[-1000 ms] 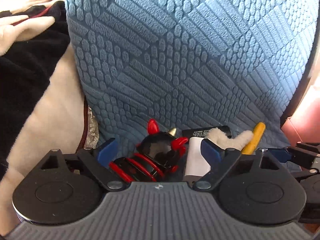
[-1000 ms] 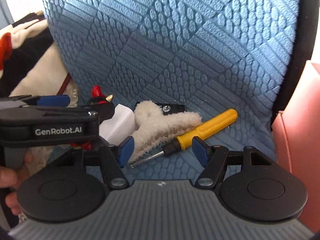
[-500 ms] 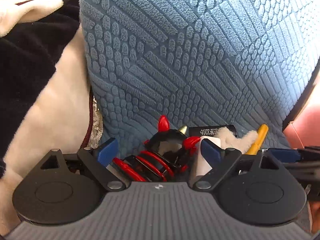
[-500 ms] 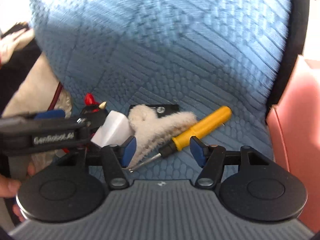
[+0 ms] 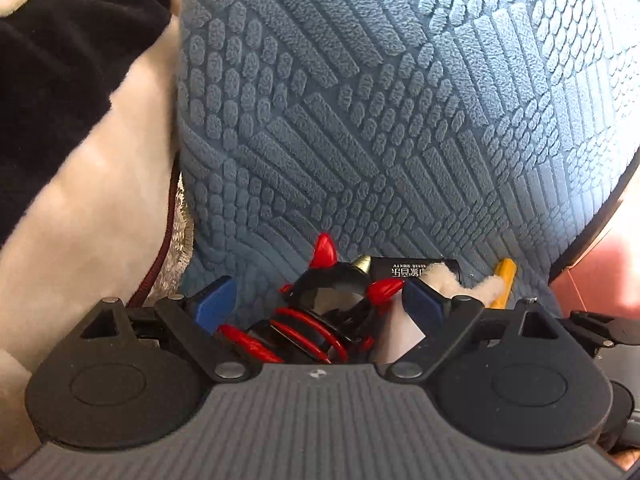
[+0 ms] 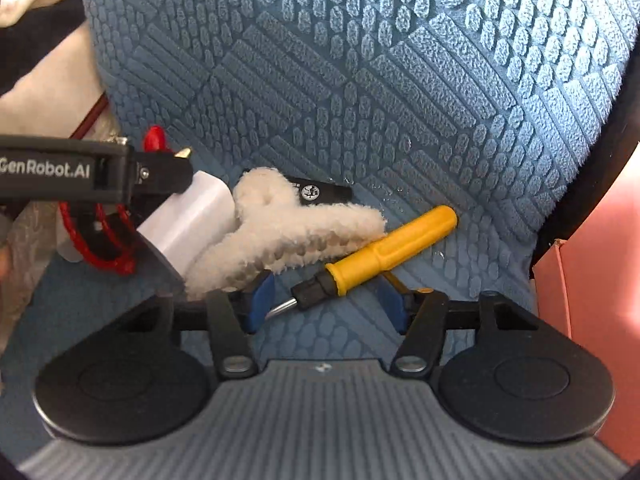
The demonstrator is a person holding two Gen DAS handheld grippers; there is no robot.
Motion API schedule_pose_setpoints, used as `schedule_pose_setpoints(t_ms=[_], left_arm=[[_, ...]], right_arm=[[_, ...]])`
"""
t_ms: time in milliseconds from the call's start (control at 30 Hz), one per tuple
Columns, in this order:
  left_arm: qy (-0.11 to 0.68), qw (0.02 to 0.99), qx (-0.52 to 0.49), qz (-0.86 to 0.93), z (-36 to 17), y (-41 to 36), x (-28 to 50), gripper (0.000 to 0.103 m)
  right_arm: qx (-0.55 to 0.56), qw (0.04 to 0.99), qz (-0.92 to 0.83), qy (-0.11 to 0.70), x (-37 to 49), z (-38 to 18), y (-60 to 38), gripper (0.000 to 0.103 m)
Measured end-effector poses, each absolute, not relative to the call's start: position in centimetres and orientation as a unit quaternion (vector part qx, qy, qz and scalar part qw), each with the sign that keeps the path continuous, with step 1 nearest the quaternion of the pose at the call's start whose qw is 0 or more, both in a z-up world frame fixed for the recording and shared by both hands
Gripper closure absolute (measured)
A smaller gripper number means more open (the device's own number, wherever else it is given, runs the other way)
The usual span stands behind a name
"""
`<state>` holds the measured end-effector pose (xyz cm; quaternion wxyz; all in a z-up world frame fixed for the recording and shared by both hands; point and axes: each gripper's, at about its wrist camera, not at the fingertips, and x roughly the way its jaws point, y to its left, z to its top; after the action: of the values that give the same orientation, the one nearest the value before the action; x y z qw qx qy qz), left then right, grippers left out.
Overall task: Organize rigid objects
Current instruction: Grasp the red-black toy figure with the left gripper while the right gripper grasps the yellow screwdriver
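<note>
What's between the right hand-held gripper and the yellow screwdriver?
Nothing visible. The right hand-held gripper is open, and the screwdriver tip already lies between its fingers on the blue cushion. The fluffy hair clip sits just left of the shaft, close to the left finger.

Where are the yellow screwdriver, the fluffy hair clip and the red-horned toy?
yellow screwdriver [image 6: 390, 250]: right wrist view, middle of handle.
fluffy hair clip [image 6: 288, 232]: right wrist view, furry body.
red-horned toy [image 5: 334, 278]: left wrist view, black head.

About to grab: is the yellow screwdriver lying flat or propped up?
Lying flat: the yellow screwdriver rests lengthwise on the blue cushion, between the open right gripper fingers.
</note>
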<state>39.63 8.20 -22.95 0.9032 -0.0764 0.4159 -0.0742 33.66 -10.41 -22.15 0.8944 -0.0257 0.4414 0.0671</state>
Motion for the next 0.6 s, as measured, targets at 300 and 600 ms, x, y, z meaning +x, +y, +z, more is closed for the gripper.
schedule_pose_setpoints(t_ms=[300, 600], left_arm=[[0.435, 0.897, -0.018, -0.076, -22.6, 7.1, 39.2, 0.019], [0.429, 0.900, -0.009, -0.079, -23.0, 6.3, 38.5, 0.028]], right_arm=[[-0.002, 0.883, 0.046, 0.466, 32.8, -20.7, -13.1, 0.074], [0.013, 0.882, 0.064, 0.467, 29.6, -19.2, -16.3, 0.081]])
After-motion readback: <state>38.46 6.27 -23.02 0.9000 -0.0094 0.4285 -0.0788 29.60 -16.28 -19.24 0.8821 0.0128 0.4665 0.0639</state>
